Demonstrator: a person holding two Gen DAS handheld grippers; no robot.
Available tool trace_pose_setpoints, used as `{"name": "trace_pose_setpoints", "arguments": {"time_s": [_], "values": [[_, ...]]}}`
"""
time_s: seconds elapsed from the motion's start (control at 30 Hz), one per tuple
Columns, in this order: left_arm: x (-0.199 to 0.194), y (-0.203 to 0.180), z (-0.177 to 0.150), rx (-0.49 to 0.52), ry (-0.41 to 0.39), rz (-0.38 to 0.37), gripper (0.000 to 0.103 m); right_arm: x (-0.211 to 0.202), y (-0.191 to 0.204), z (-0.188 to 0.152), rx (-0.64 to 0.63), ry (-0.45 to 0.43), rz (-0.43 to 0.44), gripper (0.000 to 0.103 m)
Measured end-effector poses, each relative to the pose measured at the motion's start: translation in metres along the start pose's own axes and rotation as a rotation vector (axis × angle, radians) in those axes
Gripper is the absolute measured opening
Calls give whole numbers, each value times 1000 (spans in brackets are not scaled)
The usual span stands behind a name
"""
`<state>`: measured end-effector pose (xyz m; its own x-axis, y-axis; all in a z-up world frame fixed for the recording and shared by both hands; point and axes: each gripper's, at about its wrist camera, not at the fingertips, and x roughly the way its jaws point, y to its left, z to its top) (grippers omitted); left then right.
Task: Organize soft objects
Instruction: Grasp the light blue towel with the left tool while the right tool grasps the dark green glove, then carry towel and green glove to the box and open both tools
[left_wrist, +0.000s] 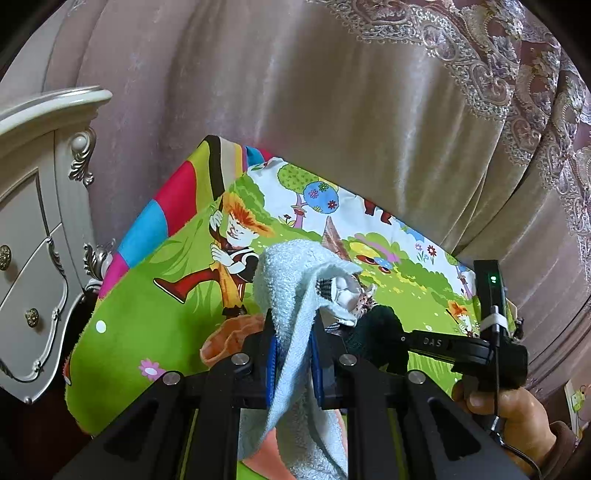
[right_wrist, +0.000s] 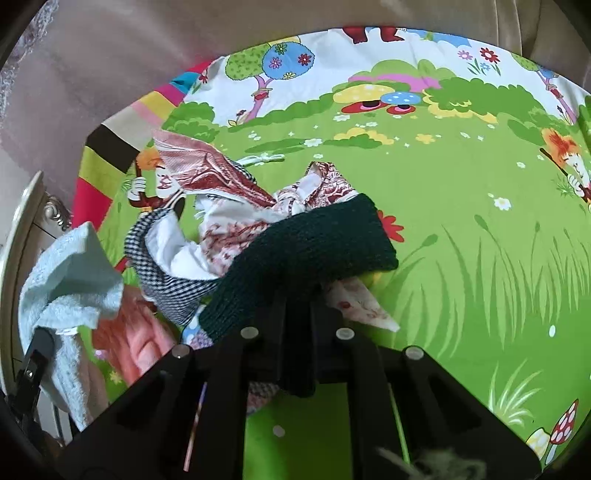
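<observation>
Left claw (left_wrist: 293, 354) pinches towel (left_wrist: 295, 280); "DAS" legible.

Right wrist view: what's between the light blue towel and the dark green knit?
A checkered cloth with white lining, between the towel and knit; orange-pink fabric below.

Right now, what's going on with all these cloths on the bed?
A person is sorting a heap of soft things on the cartoon bedsheet with a handheld tool in each hand. The left tool is shut on a light blue towel, lifted so it drapes down between the fingers. The right tool is clamped on a dark green knitted piece. A checkered cloth, a red-patterned fabric and an orange cloth lie in the pile.
</observation>
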<state>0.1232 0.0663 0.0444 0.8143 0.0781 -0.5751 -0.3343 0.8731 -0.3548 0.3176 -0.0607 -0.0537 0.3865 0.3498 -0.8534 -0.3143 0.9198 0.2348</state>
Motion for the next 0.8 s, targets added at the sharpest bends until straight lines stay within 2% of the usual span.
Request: {"name": "trace_pose_setpoints", "arguments": {"time_s": [0.17,0.4,0.8], "values": [[-5,-4,2,-1,-15,-16,16,-31,1,-8,-29,-70,-13,13],[-8,-12,1,-21,8,-71,16,-80,-10,-26,-45,-150,-45,13],[-8,-58,-15,-32,132,-261,16,-157,-42,-76,-45,-215,-104,13]]}}
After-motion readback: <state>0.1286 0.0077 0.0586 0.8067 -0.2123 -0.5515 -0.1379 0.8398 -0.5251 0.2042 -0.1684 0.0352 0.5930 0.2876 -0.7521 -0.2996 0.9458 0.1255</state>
